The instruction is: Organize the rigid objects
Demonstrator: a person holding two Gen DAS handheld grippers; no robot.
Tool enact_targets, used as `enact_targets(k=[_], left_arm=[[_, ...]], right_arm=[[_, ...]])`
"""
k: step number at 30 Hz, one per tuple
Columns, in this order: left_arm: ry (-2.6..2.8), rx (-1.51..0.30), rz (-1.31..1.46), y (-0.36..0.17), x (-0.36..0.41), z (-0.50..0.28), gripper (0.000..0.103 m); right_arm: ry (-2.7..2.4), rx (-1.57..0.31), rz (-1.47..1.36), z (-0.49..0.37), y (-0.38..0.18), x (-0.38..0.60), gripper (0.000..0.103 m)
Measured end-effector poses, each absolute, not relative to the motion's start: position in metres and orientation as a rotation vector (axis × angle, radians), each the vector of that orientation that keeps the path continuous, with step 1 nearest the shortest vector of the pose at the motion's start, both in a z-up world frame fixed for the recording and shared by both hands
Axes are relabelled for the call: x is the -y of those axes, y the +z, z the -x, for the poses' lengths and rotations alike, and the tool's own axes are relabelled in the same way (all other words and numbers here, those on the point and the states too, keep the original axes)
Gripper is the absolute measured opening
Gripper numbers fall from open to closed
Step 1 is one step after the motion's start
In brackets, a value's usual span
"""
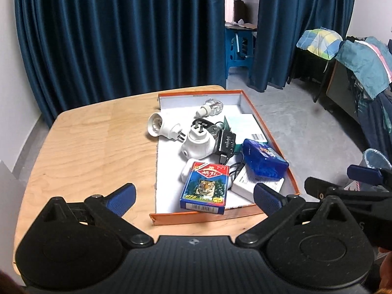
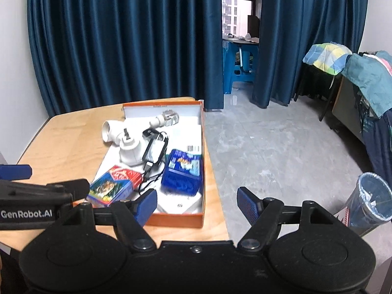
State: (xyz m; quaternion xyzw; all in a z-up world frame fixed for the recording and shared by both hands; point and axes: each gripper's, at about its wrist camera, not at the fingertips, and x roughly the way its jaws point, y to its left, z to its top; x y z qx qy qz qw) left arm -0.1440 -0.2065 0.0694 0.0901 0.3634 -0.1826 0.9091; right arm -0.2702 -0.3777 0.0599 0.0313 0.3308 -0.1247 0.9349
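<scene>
- A shallow orange box [image 1: 269,132] with a white inside lay on a light wooden table [image 1: 85,147], toward the table's right edge; I use the box as the landmark.
- My left gripper [image 1: 193,196] hovered just short of the box's near wall, its blue pads spread wide apart with nothing between them.
- My right gripper [image 2: 196,202] hung beside the box's near right corner, partly out over the grey floor [image 2: 281,147]; its jaws stood apart and empty.
- A playing-card pack [image 1: 204,187] with a tiger picture lay inside the box at its near end, tilted, one end overhanging the near wall.
- A blue plastic-wrapped packet [image 1: 264,161] lay inside the box along its right wall, on top of a flat white carton [image 1: 245,183].
- A black cable [image 1: 235,169] ran between the card pack and the blue packet.
- A white plug adapter [image 1: 198,142] stood in the middle of the box with its prongs up.
- A second white adapter [image 1: 160,127] lay on its side across the box's left wall, half outside it.
- A small clear bottle [image 1: 210,106] with a white neck lay near the box's far wall.
- A black-edged charger [image 2: 154,149] rested just right of the upright adapter.
- Dark blue curtains [image 1: 122,36] hung beyond the box's far end.
- A bin [image 2: 372,198] with a clear liner stood on the floor well to the box's right.
</scene>
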Motion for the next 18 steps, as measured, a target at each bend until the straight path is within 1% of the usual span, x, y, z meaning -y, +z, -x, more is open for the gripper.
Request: enact_targets(k=[18], left_arm=[[-0.338,-0.758,-0.178,0.0675,0.1971,0.1557,0.103]], right_arm=[[-0.23,-0.679,-0.081,0.2818,0.0564,0.3726,0.085]])
